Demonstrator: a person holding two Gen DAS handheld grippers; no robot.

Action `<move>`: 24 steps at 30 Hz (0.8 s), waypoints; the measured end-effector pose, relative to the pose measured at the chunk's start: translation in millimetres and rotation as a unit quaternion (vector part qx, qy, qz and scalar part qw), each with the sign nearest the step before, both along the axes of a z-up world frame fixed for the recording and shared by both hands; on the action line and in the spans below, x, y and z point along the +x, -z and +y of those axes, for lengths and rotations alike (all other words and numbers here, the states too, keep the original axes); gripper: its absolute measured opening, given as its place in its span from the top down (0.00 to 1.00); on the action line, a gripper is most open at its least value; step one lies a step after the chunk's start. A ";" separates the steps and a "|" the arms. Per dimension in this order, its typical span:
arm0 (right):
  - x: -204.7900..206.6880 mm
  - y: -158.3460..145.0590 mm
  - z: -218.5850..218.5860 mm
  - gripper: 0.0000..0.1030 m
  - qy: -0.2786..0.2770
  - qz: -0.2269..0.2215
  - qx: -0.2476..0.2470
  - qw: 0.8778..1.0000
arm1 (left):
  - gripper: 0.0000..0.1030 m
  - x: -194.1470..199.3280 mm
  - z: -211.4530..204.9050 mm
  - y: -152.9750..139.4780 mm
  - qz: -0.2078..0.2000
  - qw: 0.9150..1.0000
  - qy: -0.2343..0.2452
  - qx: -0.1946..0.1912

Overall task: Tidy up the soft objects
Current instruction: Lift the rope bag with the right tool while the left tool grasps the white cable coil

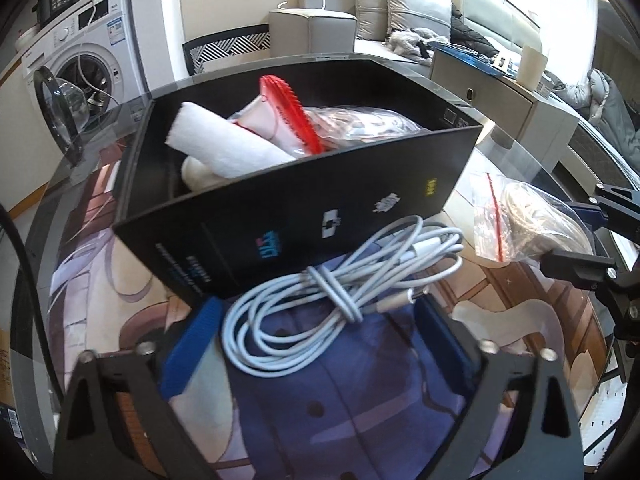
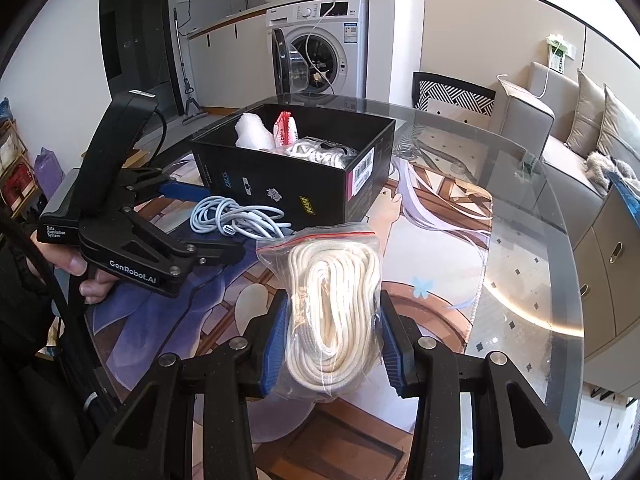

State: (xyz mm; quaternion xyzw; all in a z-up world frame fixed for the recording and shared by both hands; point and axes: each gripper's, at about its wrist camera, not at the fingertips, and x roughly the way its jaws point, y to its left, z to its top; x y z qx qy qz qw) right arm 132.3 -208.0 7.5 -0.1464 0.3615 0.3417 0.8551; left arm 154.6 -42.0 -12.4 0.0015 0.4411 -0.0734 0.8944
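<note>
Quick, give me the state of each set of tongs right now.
Left tongs: open, straddling the white cable, not gripping it.
Right tongs: shut on the bag of rope.

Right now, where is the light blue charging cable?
The light blue charging cable lies coiled on the table mat, between the left gripper's open fingers and against the black box's near wall. The bagged white rope is to its right.

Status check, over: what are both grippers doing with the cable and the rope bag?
Left gripper open, jaws straddling white cable. Right gripper shut on bagged rope. Black box just beyond, already holding soft items; nothing blocking.
</note>
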 end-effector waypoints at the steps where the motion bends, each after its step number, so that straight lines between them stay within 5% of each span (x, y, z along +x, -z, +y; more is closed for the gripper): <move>1: 0.5 0.6 -0.4 0.59 0.001 0.000 0.000 1.000 | 0.16 0.1 -2.1 -0.7 -0.001 1.000 0.001 0.002; 6: 1.2 1.2 -3.0 0.59 0.005 0.002 0.000 1.000 | 0.35 -7.6 -2.3 -3.6 -0.008 1.000 0.015 -0.007; 11: 2.6 1.7 -4.9 0.59 0.007 0.003 -0.001 1.000 | 0.43 -18.9 -9.6 -4.7 -0.007 0.999 0.036 0.002; 17: 4.4 2.2 -8.0 0.59 0.012 0.004 -0.001 1.000 | 0.42 -33.1 -21.1 -8.4 0.002 0.996 0.090 -0.009; 24: 5.5 3.1 -9.0 0.59 0.014 0.004 -0.002 1.000 | 0.42 -16.7 -26.7 -9.6 -0.001 0.996 0.094 -0.009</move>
